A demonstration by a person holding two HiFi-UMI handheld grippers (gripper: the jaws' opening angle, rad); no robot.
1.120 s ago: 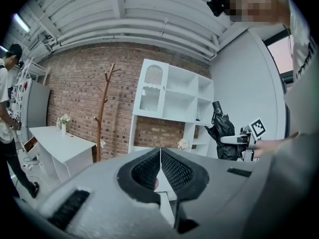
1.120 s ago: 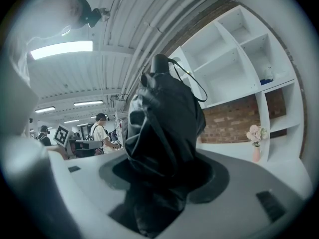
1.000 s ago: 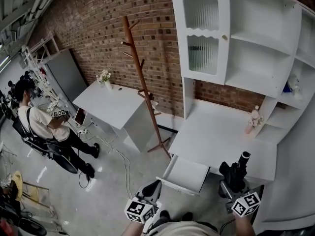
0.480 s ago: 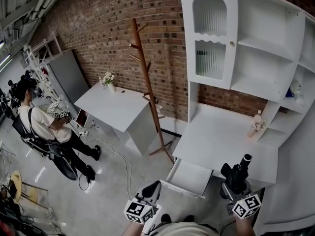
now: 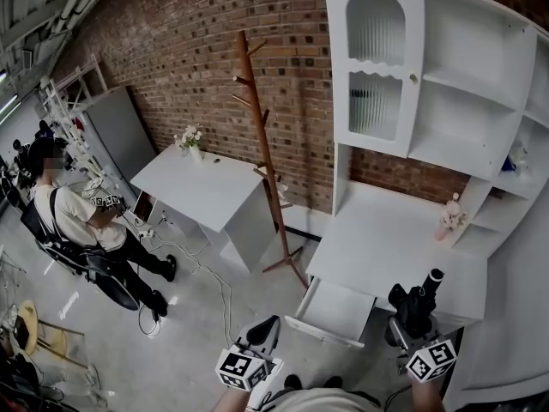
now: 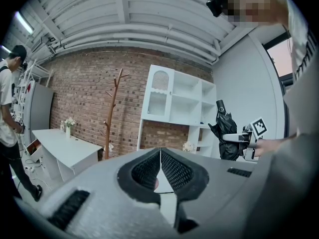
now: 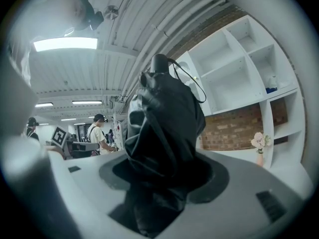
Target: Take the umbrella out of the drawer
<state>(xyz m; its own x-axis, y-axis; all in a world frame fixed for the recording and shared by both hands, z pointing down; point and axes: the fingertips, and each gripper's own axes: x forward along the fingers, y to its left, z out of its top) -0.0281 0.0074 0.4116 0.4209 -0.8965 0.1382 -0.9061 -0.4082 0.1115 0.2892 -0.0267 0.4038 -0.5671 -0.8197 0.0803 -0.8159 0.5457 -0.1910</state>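
A folded black umbrella (image 5: 417, 299) stands upright in my right gripper (image 5: 410, 324), to the right of the open white drawer (image 5: 330, 309) and above the floor. In the right gripper view the umbrella's (image 7: 164, 118) dark cloth fills the space between the jaws of the right gripper (image 7: 164, 180), which is shut on it. My left gripper (image 5: 264, 328) hangs left of the drawer front, shut with nothing in it; its pads meet in the left gripper view (image 6: 160, 166). That view also shows the umbrella (image 6: 224, 129) off to the right. The drawer's inside looks bare.
The drawer belongs to a white desk (image 5: 386, 239) under a tall white shelf cupboard (image 5: 386, 67); a small flower vase (image 5: 450, 215) stands on it. A wooden coat stand (image 5: 262, 144) and another white table (image 5: 202, 183) stand to the left. A person (image 5: 77, 221) stands far left.
The desk, drawer and coat stand have drifted to the right in the picture. Both grippers keep their places at the bottom edge, the right one still holding the umbrella upright.
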